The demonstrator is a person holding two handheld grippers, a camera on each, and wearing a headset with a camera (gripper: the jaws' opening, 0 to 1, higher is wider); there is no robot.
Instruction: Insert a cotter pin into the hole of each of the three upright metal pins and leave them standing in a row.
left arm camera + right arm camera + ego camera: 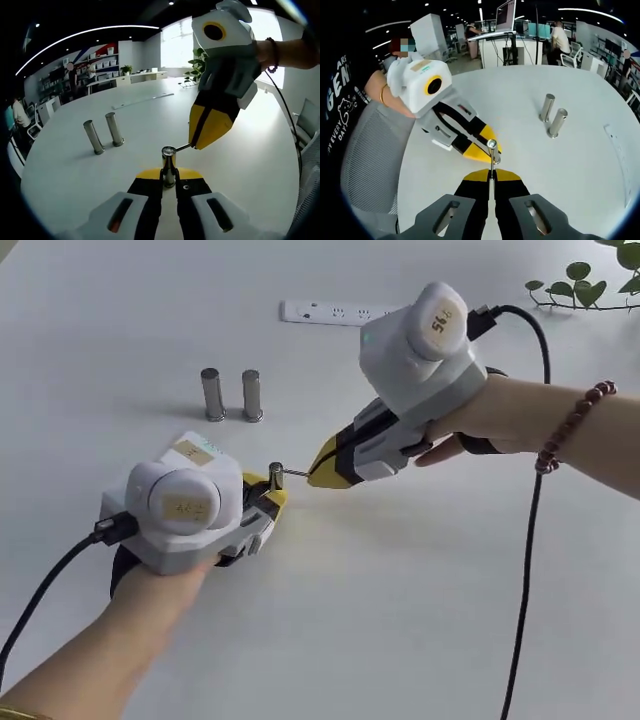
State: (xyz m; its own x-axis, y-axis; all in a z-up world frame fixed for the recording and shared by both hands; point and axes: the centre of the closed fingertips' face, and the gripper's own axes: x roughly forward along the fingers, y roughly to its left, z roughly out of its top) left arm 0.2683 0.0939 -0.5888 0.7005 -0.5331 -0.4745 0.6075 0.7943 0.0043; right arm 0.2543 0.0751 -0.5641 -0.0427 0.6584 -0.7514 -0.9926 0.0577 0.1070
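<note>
**Now: cotter pin meets the clamped pin's top**

Left gripper (272, 498) has its jaws pressed against a metal pin (168, 162), clamping the lower shaft and holding it upright over the table (400, 620). Right gripper (325, 472) sits at the side, tips pinched together on a cotter pin (297, 473), thin and about level. The free end touches the metal pin just under its top. Whether that end sits inside the hole cannot be told. Two back pins (212, 393) stand upright on the table just beside each other, apart from both grippers. A power strip (330, 312) lies beyond them.
</note>
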